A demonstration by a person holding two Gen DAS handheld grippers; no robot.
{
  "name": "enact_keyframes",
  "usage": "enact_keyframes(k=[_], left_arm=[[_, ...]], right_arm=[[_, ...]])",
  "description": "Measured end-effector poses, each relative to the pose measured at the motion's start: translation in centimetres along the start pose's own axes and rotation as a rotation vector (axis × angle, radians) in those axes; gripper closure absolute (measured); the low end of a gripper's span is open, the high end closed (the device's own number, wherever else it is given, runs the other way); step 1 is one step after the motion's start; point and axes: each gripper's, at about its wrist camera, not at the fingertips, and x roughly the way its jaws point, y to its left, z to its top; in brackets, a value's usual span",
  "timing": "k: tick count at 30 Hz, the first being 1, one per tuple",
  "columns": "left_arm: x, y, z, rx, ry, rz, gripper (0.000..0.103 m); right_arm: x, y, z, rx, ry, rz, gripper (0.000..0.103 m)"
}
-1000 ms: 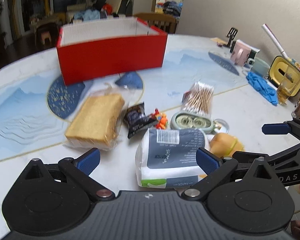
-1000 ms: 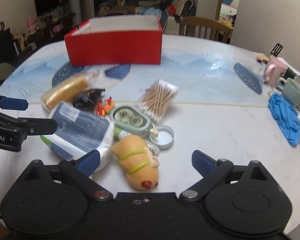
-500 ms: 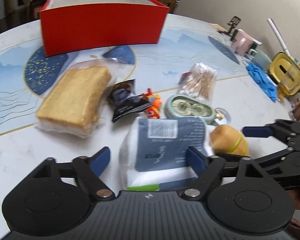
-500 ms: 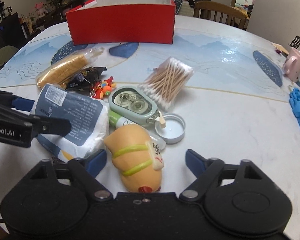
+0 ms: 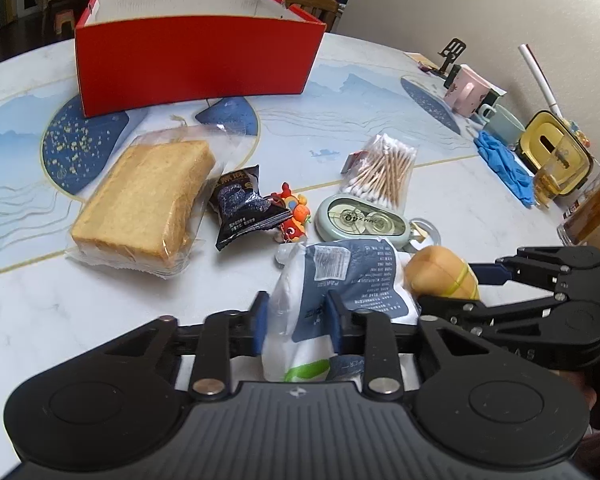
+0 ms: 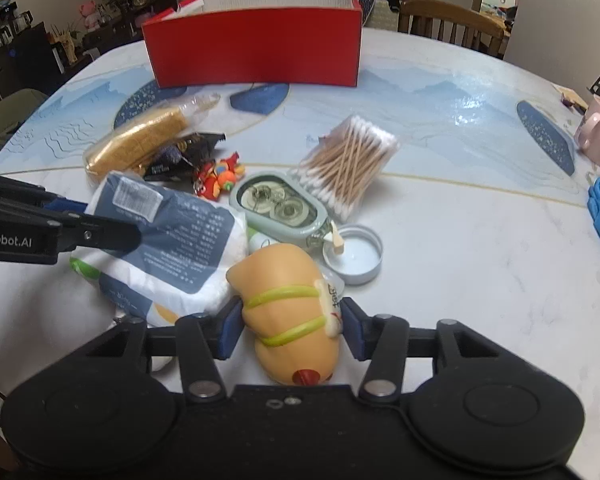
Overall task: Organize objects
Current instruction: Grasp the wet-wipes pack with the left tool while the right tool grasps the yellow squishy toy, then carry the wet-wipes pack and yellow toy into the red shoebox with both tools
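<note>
Two hand-held grippers have just been closing on neighbouring items on a marble-patterned table [image 5: 440, 184]. The left gripper [image 5: 296, 328] pinches the near end of a soft tissue pack [image 5: 340, 280], whose wrapper bunches between the pads; the pack's long axis runs straight ahead of it. Just to that gripper's right, the right gripper [image 6: 290, 328] clamps a tan squishy toy with green bands [image 6: 288, 304], lying lengthwise away from its jaws and touching the tissue pack's side. The open red box [image 5: 196, 56], the likely destination, stands well ahead of both, slightly left of the left gripper. Between grippers and box lie a bagged bread loaf [image 5: 148, 204], a dark snack packet [image 5: 244, 208], a small orange-red charm [image 5: 294, 216], a pale green oval case [image 5: 360, 220] and a bag of cotton swabs [image 5: 384, 172]; both loads probably need lifting clear over these.
</note>
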Motion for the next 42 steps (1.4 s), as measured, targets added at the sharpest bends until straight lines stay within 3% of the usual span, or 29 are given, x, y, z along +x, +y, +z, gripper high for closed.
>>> enact_keyframes(k=[8, 20, 32, 42], left_arm=[[-2.5, 0.1, 0.4, -0.014, -0.071, -0.010, 0.090], [-7.4, 1.4, 3.6, -0.071, -0.224, 0.001, 0.092], [-10.1, 3.0, 10.6, -0.058, -0.359, 0.054, 0.092], [-8.0, 4.9, 17.1, -0.025, -0.403, 0.179, 0.092]], right_arm=[[-2.2, 0.0, 1.2, -0.007, -0.054, -0.007, 0.055], [-4.7, 0.1, 6.5, -0.042, -0.130, 0.016, 0.055], [-4.5, -1.1, 15.9, -0.047, -0.188, 0.060, 0.056], [-1.8, -1.3, 22.5, -0.092, -0.224, 0.043, 0.056]])
